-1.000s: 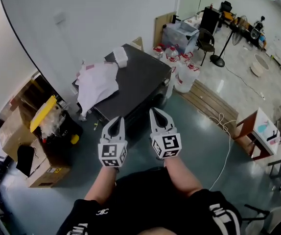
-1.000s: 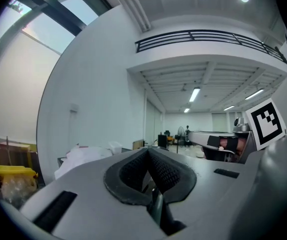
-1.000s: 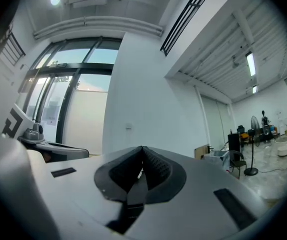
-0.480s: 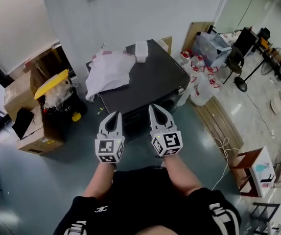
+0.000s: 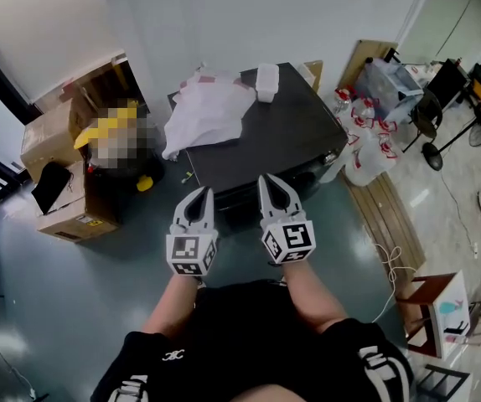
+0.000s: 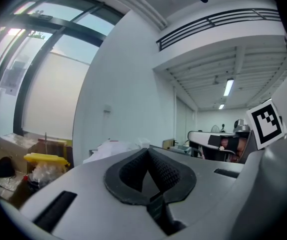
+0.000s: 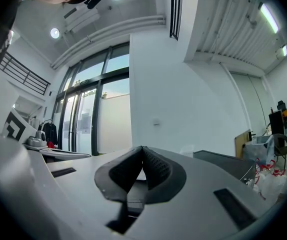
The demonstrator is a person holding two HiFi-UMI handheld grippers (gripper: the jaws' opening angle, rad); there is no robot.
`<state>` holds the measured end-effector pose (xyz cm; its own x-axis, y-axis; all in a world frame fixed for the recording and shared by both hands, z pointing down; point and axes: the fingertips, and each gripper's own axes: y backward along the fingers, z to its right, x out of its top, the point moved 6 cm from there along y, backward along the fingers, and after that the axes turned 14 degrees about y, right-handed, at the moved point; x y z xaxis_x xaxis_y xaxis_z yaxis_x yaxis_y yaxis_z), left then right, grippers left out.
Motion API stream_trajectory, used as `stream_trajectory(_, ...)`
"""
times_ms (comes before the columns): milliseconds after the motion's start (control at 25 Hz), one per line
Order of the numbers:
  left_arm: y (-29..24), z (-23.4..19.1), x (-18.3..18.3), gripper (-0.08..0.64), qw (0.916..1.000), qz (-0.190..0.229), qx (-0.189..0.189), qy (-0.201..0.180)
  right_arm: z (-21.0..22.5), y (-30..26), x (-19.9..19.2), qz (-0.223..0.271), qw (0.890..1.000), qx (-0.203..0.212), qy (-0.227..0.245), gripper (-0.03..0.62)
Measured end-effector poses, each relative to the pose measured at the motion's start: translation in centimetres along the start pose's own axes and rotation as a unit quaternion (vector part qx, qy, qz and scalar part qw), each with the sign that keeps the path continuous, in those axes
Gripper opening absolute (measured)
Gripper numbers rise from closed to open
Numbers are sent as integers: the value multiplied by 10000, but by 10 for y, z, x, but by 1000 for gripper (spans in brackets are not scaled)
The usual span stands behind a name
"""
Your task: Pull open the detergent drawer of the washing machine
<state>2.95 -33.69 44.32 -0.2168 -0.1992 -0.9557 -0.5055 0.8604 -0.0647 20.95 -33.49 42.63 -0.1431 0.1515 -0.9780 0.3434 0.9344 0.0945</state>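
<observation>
The left gripper [image 5: 197, 198] and right gripper [image 5: 275, 188], two in all, were both clenched empty, near the one dark-topped washing machine [image 5: 266, 136]. Its detergent drawer, presumably on the front face, was not discernible from above. It was judged light, rigid and sliding, best hooked at its front recess. One white cloth [image 5: 203, 117] lay on top.

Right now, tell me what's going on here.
A person holds the left gripper and right gripper side by side, short of the dark washer. Both sets of jaws are shut on nothing. Neither gripper touches the washer, so nothing has been pulled open yet. A white cloth and a small box lie on its top.
</observation>
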Motion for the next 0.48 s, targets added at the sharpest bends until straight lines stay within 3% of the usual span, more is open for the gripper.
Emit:
stream_trajectory(200, -1, -9, 3, 3, 10000, 8, -1, -50, -6, -7, 0, 231, 9992, 162, -281, 5)
stream_trajectory(240, -2, -11, 4, 3, 10000, 11, -2, -55, -6, -9, 0, 326, 9977, 296, -525, 130)
stream_trajectory(280, -3, -11, 4, 3, 10000, 11, -7, -60, -4, -11, -1, 420, 9942, 434, -887, 215)
stream_trajectory(360, -5, -12, 5, 3, 10000, 5, -27, -71, 4, -14, -6, 619, 9782, 612, -1887, 267)
stream_trajectory(480, -9, -15, 5, 3, 10000, -28, -55, -71, 21, -16, -24, 693, 9392, 579, -3314, 321)
